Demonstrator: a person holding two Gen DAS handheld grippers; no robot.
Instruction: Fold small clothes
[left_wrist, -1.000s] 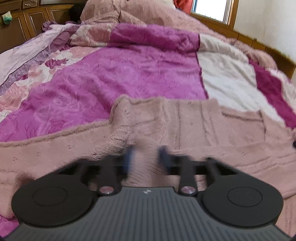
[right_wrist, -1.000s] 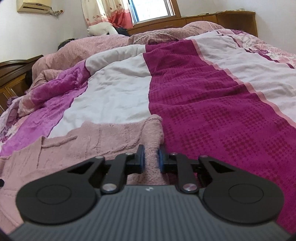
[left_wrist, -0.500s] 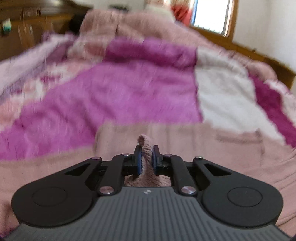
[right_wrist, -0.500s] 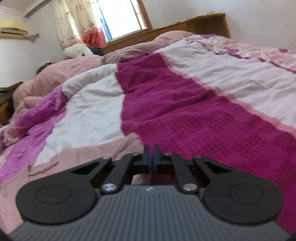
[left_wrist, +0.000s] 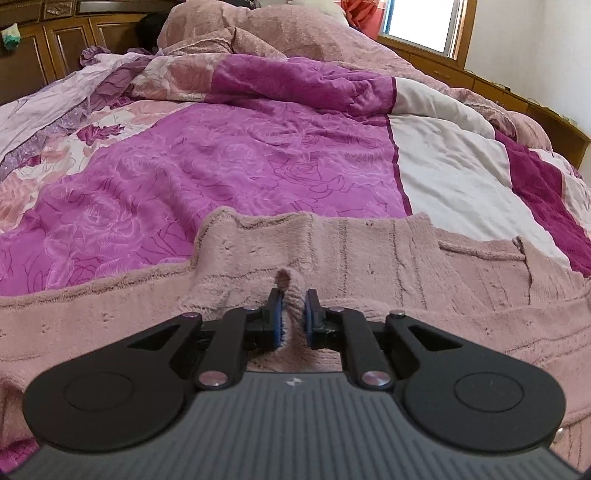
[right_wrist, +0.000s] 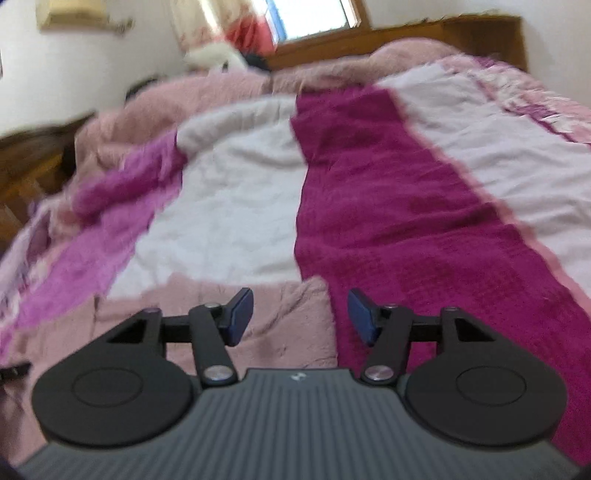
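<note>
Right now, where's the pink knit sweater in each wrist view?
Left wrist: the pink knit sweater spans the lower half of the picture, a fold pinched in the left gripper.
Right wrist: lower left, under the open right gripper; its corner ends at the dark magenta stripe.
Shared landmark: the white quilt panel, just beyond the sweater.

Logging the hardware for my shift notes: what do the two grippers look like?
Both match: the left gripper and right gripper have black linkage arms with silver pivot pins, blue finger pads, two round black discs and a ribbed grey body. No cables or sleeves show.
</note>
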